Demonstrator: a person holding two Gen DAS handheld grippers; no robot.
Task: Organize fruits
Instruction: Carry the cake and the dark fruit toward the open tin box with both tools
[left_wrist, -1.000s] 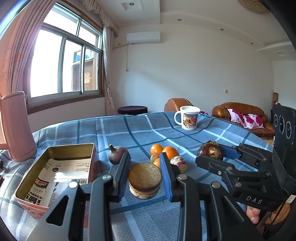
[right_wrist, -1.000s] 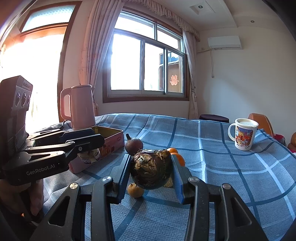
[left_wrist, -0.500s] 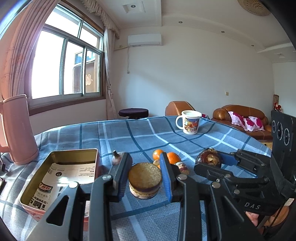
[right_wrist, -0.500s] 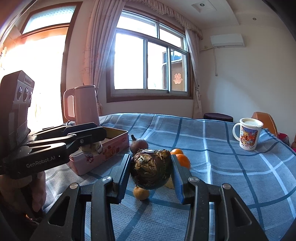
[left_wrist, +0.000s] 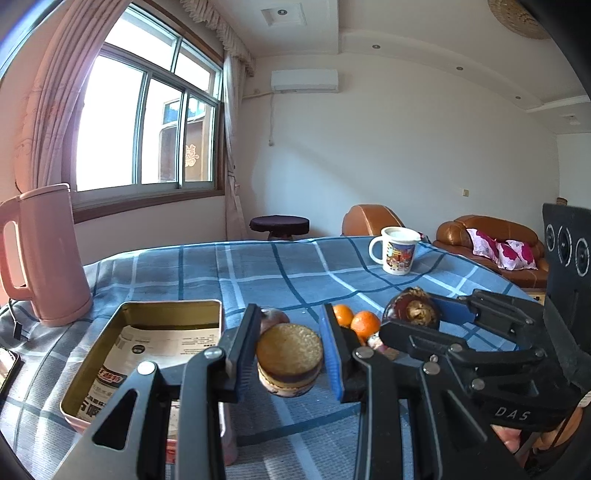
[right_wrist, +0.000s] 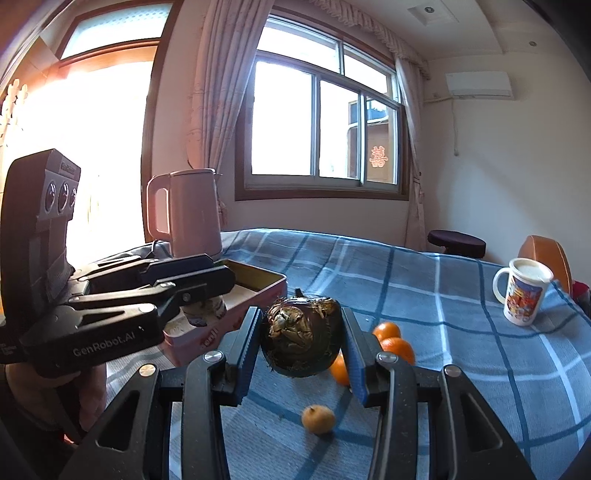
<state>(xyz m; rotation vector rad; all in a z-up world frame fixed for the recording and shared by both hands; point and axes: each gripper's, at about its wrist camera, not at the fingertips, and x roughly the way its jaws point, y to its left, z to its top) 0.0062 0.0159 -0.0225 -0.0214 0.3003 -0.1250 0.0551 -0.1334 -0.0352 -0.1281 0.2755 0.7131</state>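
Blue pads of the left tool (left_wrist: 289, 356) clamped on a brown round fruit (left_wrist: 289, 360), right tool (right_wrist: 301, 341) on a dark husked fruit (right_wrist: 301, 339) — both lifted higher off the surface, beside the tin box (left_wrist: 110, 332) — drop-off probably next.

Sunlit window (left_wrist: 147, 129), white walls (left_wrist: 406, 155), brown sofa (left_wrist: 491, 243).

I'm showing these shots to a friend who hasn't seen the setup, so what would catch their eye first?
Each gripper is holding something up above the blue checked tablecloth: the left gripper is shut on a round brown-topped fruit, and the right gripper is shut on a dark, rough-skinned fruit. An open tin box sits at the left, with oranges loose on the cloth.
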